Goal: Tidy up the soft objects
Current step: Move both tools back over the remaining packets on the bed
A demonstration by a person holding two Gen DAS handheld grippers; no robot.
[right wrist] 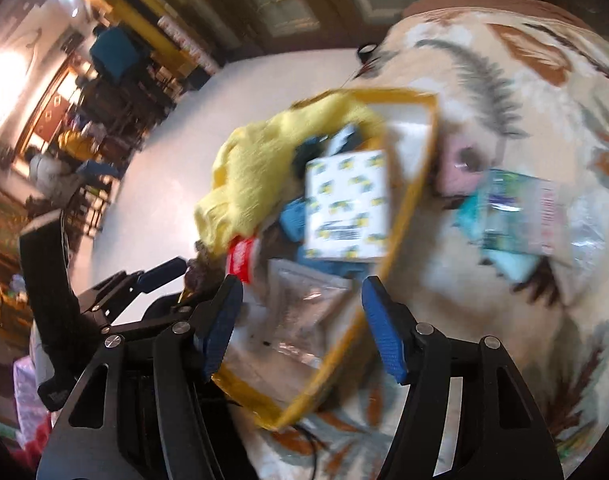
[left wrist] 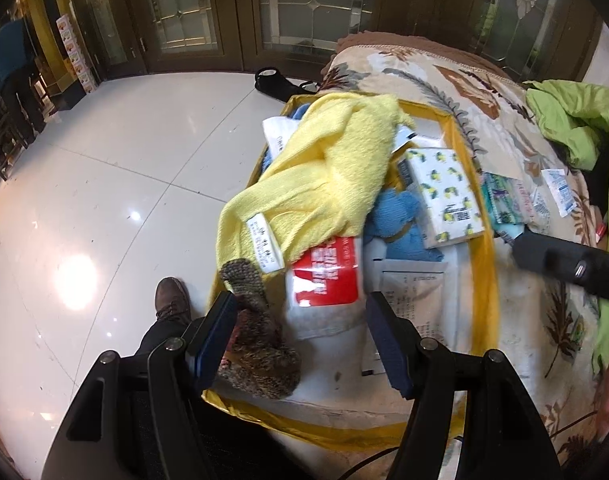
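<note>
Evidently the yellow-rimmed bag (left wrist: 489, 264) lies open on the bed (left wrist: 432, 76) as the collecting place: the yellow towel (left wrist: 324, 176), blue knit piece (left wrist: 400, 220) and lemon-print pack (left wrist: 444, 196) are piled toward its far edge. The left gripper (left wrist: 300, 332) hangs over the near edge, fingers apart and empty, the brown knitted item (left wrist: 256, 340) just beside its left finger, likely the next pick. Only the right view, badly blurred, shows the right gripper (right wrist: 300, 328), fingers apart too, over the bag's near corner; the left view alone shows the green cloth (left wrist: 572, 116).
</note>
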